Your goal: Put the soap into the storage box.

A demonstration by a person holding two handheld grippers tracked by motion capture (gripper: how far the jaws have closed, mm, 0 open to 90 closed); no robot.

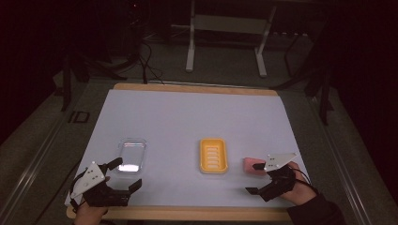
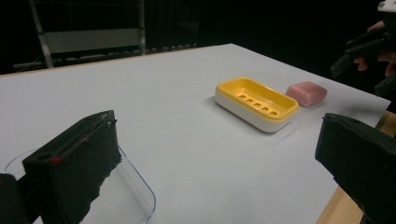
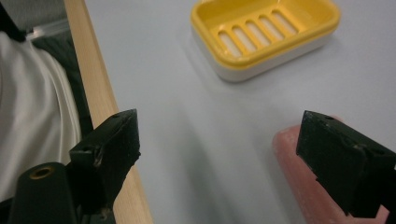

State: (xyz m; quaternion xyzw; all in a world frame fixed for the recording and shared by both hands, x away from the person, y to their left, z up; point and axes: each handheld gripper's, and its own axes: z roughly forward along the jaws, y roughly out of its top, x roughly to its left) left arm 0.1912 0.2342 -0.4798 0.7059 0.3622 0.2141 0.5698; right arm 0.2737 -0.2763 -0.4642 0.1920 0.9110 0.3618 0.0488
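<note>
Dim room, dark floor and a metal frame beyond; white sheet over the wooden tabletop (image 1: pixel 197 89).

High view: pink soap bar (image 1: pixel 252 166) lay on the sheet, just right of the yellow soap dish (image 1: pixel 214 155), not in it. Right tool (image 1: pixel 255 178) sat at the bar, jaws spread wide, one jaw over the bar, the other toward the near edge. Left tool (image 1: pixel 126 174) also spread, beside the clear plastic lid (image 1: pixel 132 153), holding nothing. Judged: work barely begun; soap not yet gripped, dish empty.

Left gripper view: left tool (image 2: pixel 210 154) open, one jaw over the clear lid's (image 2: pixel 135 186) rim. Dish (image 2: pixel 257 102) and soap (image 2: pixel 306 92) stood apart farther off, close neighbours.

Right gripper view: right tool (image 3: pixel 224 154) wide open, one jaw touching or just over the soap (image 3: pixel 299 177); cannot tell which. Other jaw hung over the wooden edge (image 3: pixel 93 79). Dish (image 3: pixel 266 32) lay ahead, slots bare. Nothing stood between soap and dish; path looked free.
</note>
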